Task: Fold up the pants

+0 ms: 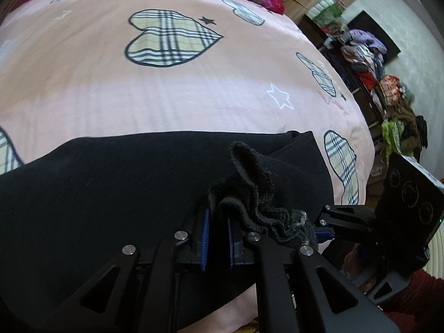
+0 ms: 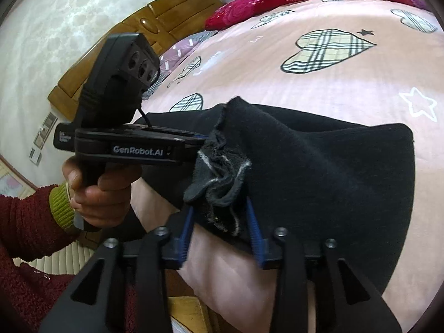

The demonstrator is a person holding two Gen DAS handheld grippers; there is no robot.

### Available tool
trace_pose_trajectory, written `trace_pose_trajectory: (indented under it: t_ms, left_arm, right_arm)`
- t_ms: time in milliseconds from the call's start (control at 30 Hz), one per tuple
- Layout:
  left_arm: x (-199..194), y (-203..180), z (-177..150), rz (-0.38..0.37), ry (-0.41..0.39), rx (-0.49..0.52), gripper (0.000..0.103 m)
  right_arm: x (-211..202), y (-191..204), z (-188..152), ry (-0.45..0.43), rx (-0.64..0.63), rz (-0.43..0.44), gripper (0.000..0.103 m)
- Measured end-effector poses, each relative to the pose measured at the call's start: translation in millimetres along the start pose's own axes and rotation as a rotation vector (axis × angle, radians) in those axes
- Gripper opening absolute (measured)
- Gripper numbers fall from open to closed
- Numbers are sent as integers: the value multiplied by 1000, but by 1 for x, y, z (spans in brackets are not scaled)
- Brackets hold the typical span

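- Two grippers meet at one bunched corner of the black pants (image 1: 133, 194), near the front edge of the bed.
- In the left wrist view, the left gripper (image 1: 217, 231) has its blue pads (image 1: 204, 238) close together, with only a narrow gap, and a crumpled fold of the fabric is pinched between them at the tips.
- The pinched fabric rises as a small loop just above the left gripper and spreads to the right over its right finger.
- The right gripper (image 1: 327, 222) enters this view from the right side, and its tip touches the same bunch of cloth.
- In the right wrist view, the right gripper (image 2: 222, 222) has its blue pads (image 2: 254, 230) set wider apart, with the crumpled hem between them; I cannot tell if the pads really press the cloth.
- In this view the left gripper (image 2: 198, 145) comes from the left, held by the left hand (image 2: 97, 191), and its tip is buried in the same bunch.
- The pants lie flat on the pink bedsheet (image 1: 180, 94), which has plaid hearts and stars; the cloth reaches from the grippers across the sheet.
- The cloth is plain black and soft, with a frayed pale edge at the bunched hem (image 2: 222, 177).
- One side of the pants shows a smooth rounded fold (image 2: 399, 138).
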State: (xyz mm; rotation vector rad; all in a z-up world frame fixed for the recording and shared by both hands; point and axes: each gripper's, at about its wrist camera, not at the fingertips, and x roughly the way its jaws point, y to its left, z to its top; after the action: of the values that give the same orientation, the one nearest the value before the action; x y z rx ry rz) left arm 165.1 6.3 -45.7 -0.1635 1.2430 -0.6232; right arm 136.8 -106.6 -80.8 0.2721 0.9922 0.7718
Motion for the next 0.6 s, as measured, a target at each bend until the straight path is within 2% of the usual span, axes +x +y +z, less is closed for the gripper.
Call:
trace_pose_trajectory:
  t_ms: [100,400,467,533,600]
  left_arm:
    - [-8,2,-4,14,-19,-19,11]
    - [-43,28,-28,51,-87,-137,16]
    - [-52,33,-35,66,-110,-172,34]
    - [-61,37,-42,80,-137,-200,40]
    - [-69,40,-49,96,-156,-219,40]
  right_arm:
    - [0,7,1,8,-26,-7,47]
    - [7,26,7,21,-67,39,49]
    - [8,29,10,21,-74,46,49]
    - [7,33,12,18,-84,53,49]
    - [7,37,16,17,-96,59,49]
